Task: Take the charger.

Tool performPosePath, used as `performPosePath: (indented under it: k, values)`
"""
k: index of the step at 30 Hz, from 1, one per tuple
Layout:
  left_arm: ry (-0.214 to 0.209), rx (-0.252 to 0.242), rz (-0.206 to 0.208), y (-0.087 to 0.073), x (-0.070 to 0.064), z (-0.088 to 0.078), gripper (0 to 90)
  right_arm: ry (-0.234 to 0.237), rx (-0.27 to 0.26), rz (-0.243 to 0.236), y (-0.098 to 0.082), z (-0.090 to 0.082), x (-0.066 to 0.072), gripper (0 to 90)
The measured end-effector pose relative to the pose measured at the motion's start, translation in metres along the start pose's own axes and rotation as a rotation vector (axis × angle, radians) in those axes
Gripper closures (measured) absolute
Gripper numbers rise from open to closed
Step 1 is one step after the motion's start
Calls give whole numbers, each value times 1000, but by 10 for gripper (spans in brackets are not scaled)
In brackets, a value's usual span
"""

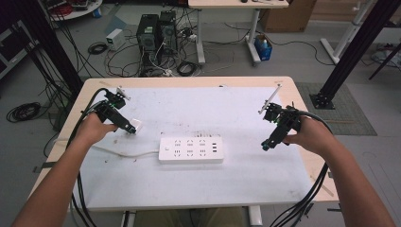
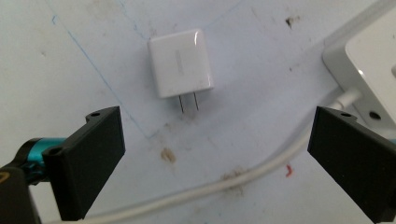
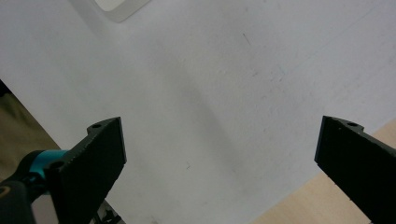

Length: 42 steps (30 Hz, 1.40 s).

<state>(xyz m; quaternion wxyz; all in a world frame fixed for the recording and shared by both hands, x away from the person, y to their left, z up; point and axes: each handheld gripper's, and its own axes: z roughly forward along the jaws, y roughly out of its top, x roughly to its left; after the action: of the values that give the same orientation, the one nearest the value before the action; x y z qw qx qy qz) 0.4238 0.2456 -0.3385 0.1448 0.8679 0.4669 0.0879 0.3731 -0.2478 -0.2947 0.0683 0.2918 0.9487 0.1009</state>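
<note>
A white power strip [image 1: 191, 150] lies flat in the middle of the white mat, its white cord [image 1: 124, 153] running off to the left. A small white plug adapter [image 2: 181, 63] with two metal prongs lies on the mat left of the strip, also seen as the adapter [image 1: 136, 126] in the high view. My left gripper [image 1: 126, 126] hovers just above it, open, the adapter lying ahead of its jaws [image 2: 215, 154]. My right gripper [image 1: 268, 143] hangs open over bare mat right of the strip, nothing between its jaws [image 3: 219, 168]. A corner of the strip [image 3: 119, 8] shows beyond it.
The mat [image 1: 227, 109] covers a light wooden table [image 1: 302, 99]. The strip's cord [image 2: 224, 184] crosses under the left gripper. Computer towers [image 1: 156, 33], loose cables and black frame posts stand on the floor beyond the table.
</note>
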Motion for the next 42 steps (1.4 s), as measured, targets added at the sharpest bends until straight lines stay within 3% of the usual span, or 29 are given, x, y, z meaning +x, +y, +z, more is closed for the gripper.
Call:
performPosePath:
  k: [4,8,13,16,27,32,36,40,42]
  values:
    - [12,-57,-69,6,4,12,39,-1,0,3,0,-1,0,13]
    - [12,-47,-101,10,7,27,39,-3,3,5,0,-1,0,13]
    - [7,-39,-108,13,10,45,39,-7,4,8,-1,0,-1,13]
    - [19,-18,-85,15,9,55,39,-7,5,13,-2,1,-2,13]
    - [8,0,-137,17,15,83,45,-12,6,17,-5,-1,0,13]
    - [1,0,-164,16,17,91,98,-6,6,13,-5,-1,-1,13]
    - [-13,0,-169,15,19,93,206,-4,13,18,-3,0,0,13]
    - [-7,-6,-182,14,21,92,253,-2,13,10,-2,0,0,13]
    - [6,-4,-177,13,21,91,321,-2,16,15,-2,0,0,14]
